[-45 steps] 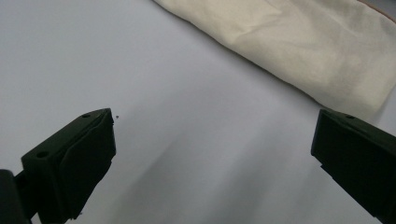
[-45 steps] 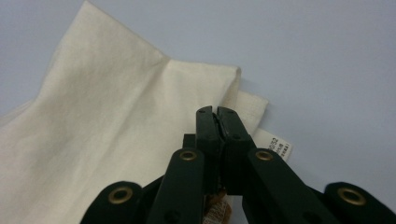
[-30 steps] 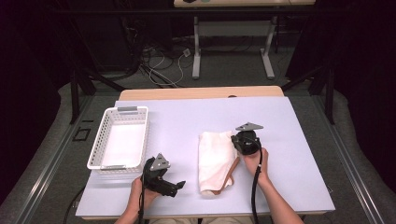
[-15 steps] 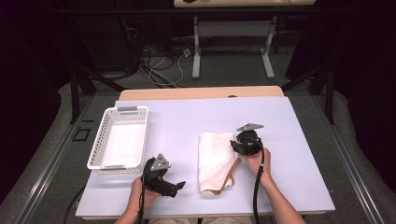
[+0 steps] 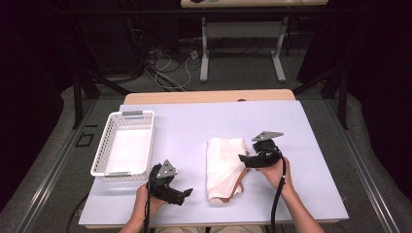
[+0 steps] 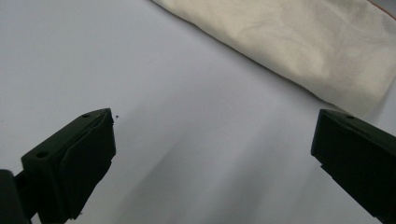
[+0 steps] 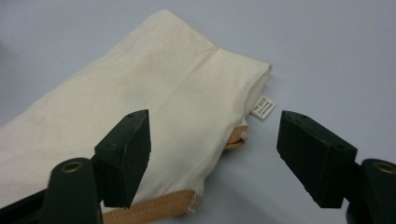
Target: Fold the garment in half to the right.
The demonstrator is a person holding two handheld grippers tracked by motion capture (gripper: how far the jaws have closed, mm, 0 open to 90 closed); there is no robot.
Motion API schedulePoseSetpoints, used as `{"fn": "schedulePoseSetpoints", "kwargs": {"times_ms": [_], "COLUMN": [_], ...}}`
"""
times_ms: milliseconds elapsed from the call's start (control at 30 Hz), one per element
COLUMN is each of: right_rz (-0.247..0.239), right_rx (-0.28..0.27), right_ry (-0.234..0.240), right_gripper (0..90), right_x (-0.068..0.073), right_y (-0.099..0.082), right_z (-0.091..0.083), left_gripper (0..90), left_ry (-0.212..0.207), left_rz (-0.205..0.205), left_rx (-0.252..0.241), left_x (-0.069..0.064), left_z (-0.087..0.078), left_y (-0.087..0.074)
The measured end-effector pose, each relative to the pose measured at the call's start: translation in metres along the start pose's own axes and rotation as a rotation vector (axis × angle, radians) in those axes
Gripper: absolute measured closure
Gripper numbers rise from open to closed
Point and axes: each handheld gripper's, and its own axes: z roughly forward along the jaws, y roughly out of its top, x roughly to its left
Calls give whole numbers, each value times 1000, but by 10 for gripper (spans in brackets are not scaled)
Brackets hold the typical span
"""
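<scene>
1. The cream cloth bag [image 5: 224,167], soft, with a tan strap, lay folded just before the right gripper [image 5: 244,158] fingers, which had just been opening, released.
2. The left gripper [image 5: 186,193] fingers gaped over bare worktop [image 5: 311,145]; a white basket [image 5: 125,148] stood beyond.

Cloth bag [image 5: 224,166]: cream fabric, folded flat into a long rectangle, lengthwise running away from the person, lying near the middle of the pale tabletop. Tan strap [image 7: 154,208] peeks out along one edge; small white label [image 7: 263,107] sticks out at a corner. Surface lightly creased.
</scene>
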Motion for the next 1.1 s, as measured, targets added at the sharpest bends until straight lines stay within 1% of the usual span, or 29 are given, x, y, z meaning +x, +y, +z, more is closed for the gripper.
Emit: {"fn": "schedulePoseSetpoints", "kwargs": {"times_ms": [100, 133, 233, 300, 367, 400, 500, 600, 633, 667, 800, 900, 933, 967, 1033, 1100], "right_rz": [-11, -15, -22, -23, -31, -24, -29, -26, -34, -27, -30, -27, -18, -30, -23, -20], "right_rx": [14, 13, 10, 18, 11, 8, 4, 7, 10, 14, 13, 4, 8, 9, 2, 8], "right_ry": [31, 34, 55, 59, 60, 60, 66, 75, 77, 80, 78, 81, 88, 81, 82, 85], "right_gripper": [198, 181, 147, 139, 111, 99, 73, 43, 36, 27, 1, 0, 0, 0, 0, 0], "right_x": [1, 2, 4, 6, 7, 8, 9, 11, 11, 12, 12, 12, 13, 12, 12, 12], "right_y": [-3, -4, -8, -9, -11, -12, -15, -19, -20, -21, -26, -29, -29, -30, -32, -32], "right_z": [-6, -7, -12, -16, -20, -21, -26, -29, -29, -30, -32, -33, -35, -35, -36, -37], "left_gripper": [0, 0, 0, 0, 0, 0, 0, 0, 0, 0, 0, 0, 0, 0, 0, 0], "left_ry": [1, 5, 3, 3, 1, 0, -2, 0, -3, -3, 1, -3, -1, -1, 1, 1], "left_rz": [1, 9, 9, 10, 10, 8, 8, 11, 6, 4, 9, 8, 8, 10, 9, 10], "left_rx": [1, 2, 5, 4, 2, 0, -1, 1, 0, 1, -1, 0, 1, -1, -1, 0], "left_x": [0, 0, 0, 0, 0, -1, -1, -1, -1, -1, -1, -2, -2, -1, -1, -1], "left_z": [0, 0, 0, 0, 0, 1, 2, 2, 2, 1, 2, 2, 2, 2, 2, 2], "left_y": [0, 0, 1, 1, 1, 1, 1, 1, 1, 1, 1, 1, 1, 1, 1, 1]}}
